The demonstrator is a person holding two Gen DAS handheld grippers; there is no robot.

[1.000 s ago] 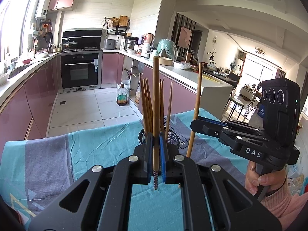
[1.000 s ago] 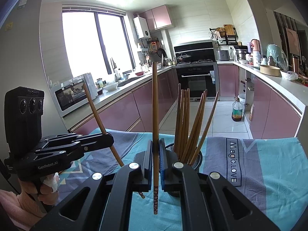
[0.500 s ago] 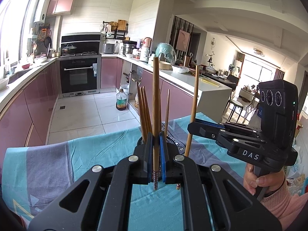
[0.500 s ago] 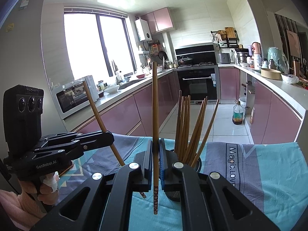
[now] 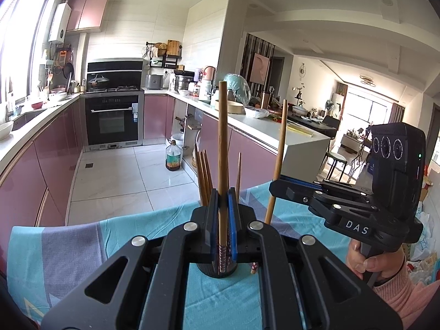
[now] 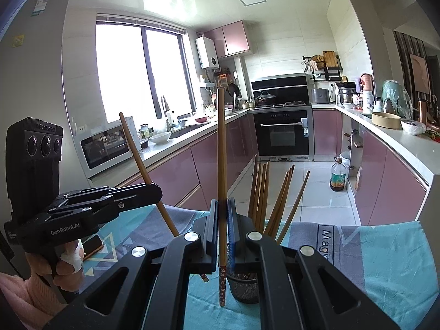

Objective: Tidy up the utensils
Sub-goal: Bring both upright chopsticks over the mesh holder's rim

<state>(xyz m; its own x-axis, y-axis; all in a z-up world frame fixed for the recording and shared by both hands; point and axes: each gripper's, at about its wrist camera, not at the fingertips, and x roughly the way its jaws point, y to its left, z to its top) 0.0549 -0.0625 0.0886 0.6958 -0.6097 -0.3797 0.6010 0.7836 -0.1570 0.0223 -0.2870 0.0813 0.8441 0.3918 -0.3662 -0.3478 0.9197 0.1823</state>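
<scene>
My left gripper [image 5: 222, 206] is shut on a wooden chopstick [image 5: 222, 143] held upright, its patterned end hanging below the jaws over the black mesh holder [image 5: 217, 271]. My right gripper [image 6: 222, 214] is shut on a second upright chopstick [image 6: 221, 148], its patterned tip beside the mesh holder [image 6: 243, 288]. Several chopsticks [image 6: 264, 195] stand in that holder. The right gripper [image 5: 277, 185] shows in the left wrist view with its chopstick [image 5: 279, 148]. The left gripper [image 6: 155, 191] shows in the right wrist view with its chopstick [image 6: 137, 154].
The holder stands on a table under a teal and grey cloth [image 6: 385, 247]. A phone [image 6: 92, 244] lies on the cloth at the left. Kitchen counters, an oven [image 6: 283, 134] and an oil bottle [image 6: 337, 176] on the floor lie beyond the table.
Both grippers have risen with their chopsticks and moved closer over the holder. The holder now sits low, right under the jaws in both views.
</scene>
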